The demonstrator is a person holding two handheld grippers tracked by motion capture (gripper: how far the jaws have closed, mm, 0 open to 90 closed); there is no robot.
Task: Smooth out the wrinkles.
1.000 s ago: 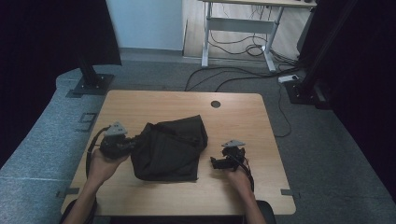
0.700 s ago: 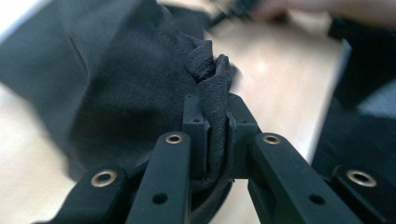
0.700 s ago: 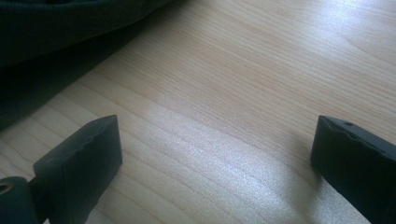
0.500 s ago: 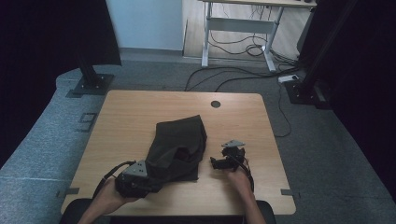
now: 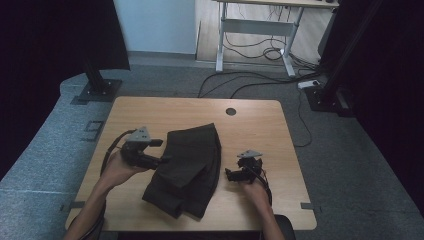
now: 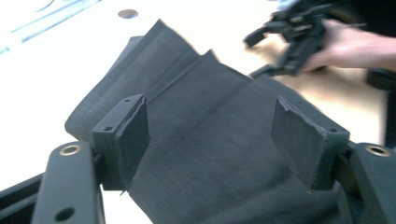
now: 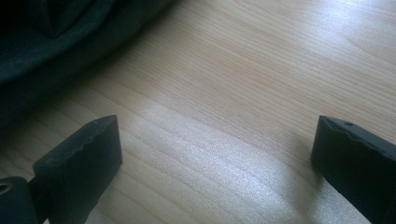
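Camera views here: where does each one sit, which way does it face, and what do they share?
High view: above the person's side, facing forward and down on the table; forearms, left gripper, right gripper.
Left gripper view: on the left gripper, over the dark cloth; open jaws.
Right gripper view: low over bare wood; open jaws.
Shared: the cloth.

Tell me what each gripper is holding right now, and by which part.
Nothing is held. The left gripper stands open over the dark cloth near its left edge; the right gripper is open over the bare table.
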